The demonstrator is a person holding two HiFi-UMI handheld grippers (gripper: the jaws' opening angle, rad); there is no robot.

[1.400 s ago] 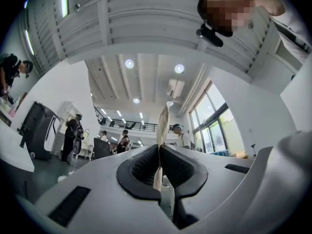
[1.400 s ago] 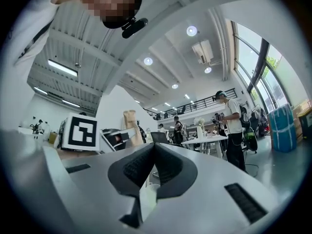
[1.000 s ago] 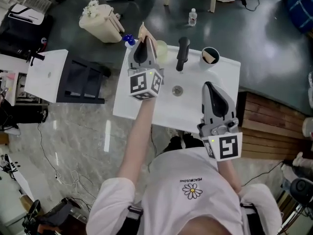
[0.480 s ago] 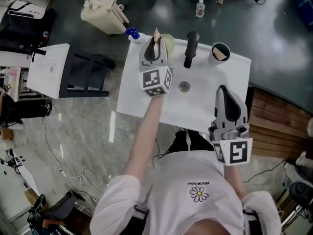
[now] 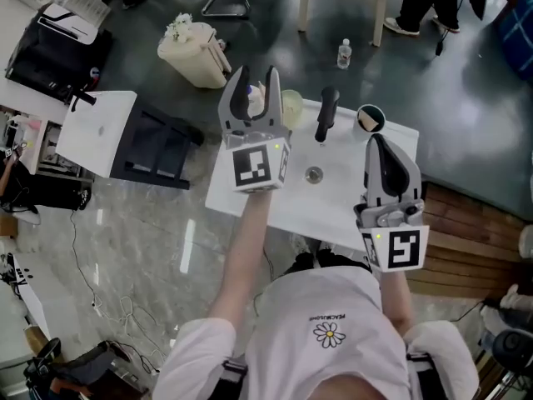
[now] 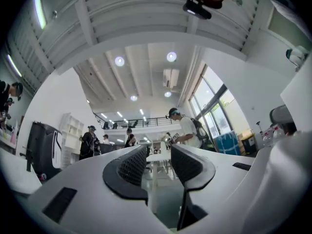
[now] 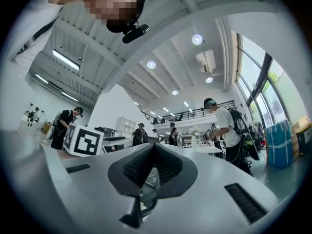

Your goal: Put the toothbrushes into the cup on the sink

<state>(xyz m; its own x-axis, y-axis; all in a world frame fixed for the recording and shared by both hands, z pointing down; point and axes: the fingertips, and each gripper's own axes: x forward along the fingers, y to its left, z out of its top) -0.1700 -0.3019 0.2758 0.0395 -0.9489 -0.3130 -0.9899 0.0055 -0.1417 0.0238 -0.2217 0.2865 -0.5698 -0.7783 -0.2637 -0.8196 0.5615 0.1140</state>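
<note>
One cup (image 5: 291,107) half hidden behind left gripper (image 5: 255,86), empty jaws opening; right gripper (image 5: 385,145) together.

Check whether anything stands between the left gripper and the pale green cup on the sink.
Nothing visible does. In the head view the left gripper, jaws opening and empty, shows right beside the cup; the black tap stands past it.
</note>
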